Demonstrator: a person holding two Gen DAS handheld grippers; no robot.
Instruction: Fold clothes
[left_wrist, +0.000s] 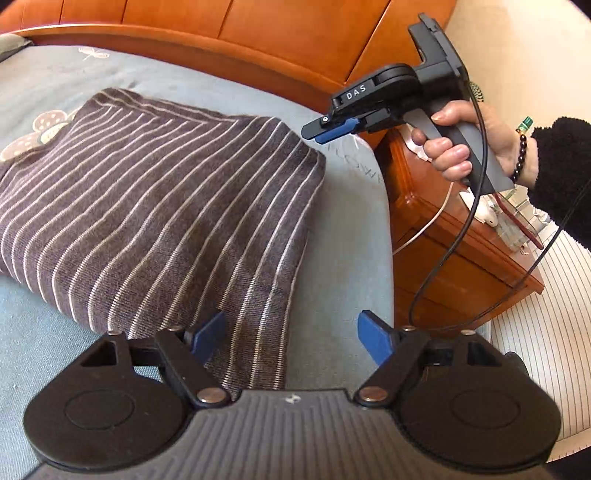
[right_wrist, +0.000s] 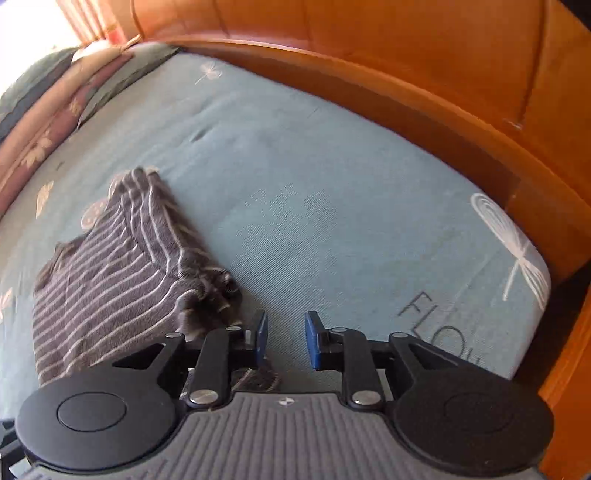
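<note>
Lying folded on the blue-grey bed sheet, the striped garment sits near the bed's corner, short of the orange headboard. Left tongs hang over the garment's near edge, jaws spread wide with nothing between them. Right tongs hover just beside the garment's crumpled end, jaws narrowly apart and empty. A hand grips the right tongs' handle, above the wooden nightstand.

Bare sheet right of folded garment, headboard behind.
</note>
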